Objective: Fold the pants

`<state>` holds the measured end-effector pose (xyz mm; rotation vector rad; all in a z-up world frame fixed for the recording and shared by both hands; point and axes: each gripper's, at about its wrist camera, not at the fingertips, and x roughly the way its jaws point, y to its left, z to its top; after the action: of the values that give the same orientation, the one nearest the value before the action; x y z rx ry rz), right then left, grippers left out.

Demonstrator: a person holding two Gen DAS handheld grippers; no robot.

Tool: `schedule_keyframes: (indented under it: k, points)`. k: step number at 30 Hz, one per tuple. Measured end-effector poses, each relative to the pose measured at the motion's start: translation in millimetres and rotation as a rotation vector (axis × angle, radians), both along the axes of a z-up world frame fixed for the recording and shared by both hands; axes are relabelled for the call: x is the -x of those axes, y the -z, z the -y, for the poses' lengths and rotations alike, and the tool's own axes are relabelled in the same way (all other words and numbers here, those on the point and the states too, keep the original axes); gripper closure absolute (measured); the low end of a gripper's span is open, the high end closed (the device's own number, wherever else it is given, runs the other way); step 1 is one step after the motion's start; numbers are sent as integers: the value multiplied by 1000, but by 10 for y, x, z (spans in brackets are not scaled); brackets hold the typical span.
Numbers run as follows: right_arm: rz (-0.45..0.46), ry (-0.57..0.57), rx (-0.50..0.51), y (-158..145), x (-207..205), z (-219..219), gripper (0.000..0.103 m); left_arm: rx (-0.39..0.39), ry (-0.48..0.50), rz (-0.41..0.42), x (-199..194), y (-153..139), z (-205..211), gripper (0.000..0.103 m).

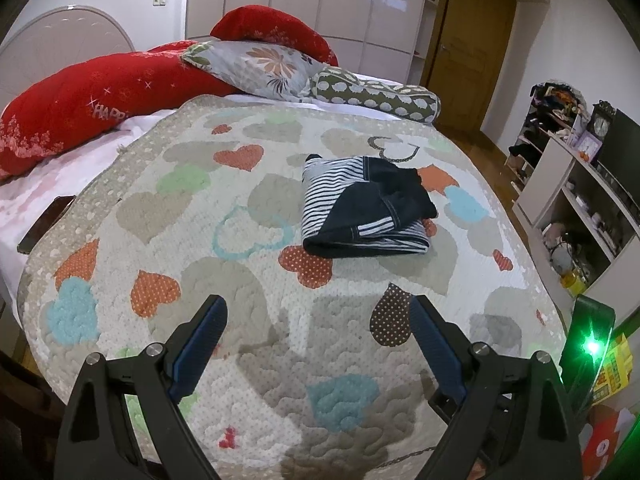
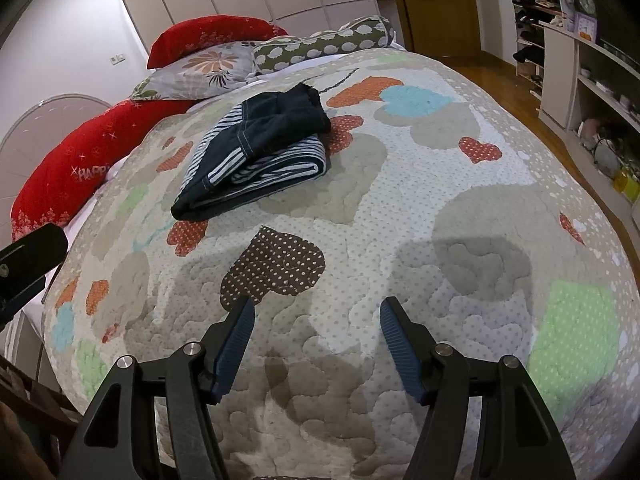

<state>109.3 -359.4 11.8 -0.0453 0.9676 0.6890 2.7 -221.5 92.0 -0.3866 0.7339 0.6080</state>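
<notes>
Dark navy pants (image 1: 366, 208) with striped white-and-navy panels lie folded in a compact bundle on the heart-patterned quilt (image 1: 240, 240). In the right wrist view the same pants (image 2: 256, 152) sit up and to the left, well beyond the fingers. My left gripper (image 1: 318, 312) hangs open over bare quilt, short of the bundle, nothing between its blue pads. My right gripper (image 2: 316, 312) is open too, above the quilt (image 2: 400, 208) beside a brown dotted heart, holding nothing. Part of the left gripper's body (image 2: 28, 256) shows at the left edge.
Red pillows (image 1: 100, 108), a floral pillow (image 1: 260, 68) and a dotted bolster (image 1: 376, 94) line the head of the bed. White shelves with clutter (image 1: 580, 208) stand to the right across a wooden floor. A dark phone-like object (image 1: 46, 224) lies at the bed's left side.
</notes>
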Motion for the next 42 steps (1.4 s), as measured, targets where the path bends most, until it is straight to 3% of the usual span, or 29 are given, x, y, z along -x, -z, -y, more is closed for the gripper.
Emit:
schedule_keyframes:
  k: [42]
  points:
    - [23,-12,33,42,61,-52,28,13,17,-37,7,112,-37,12]
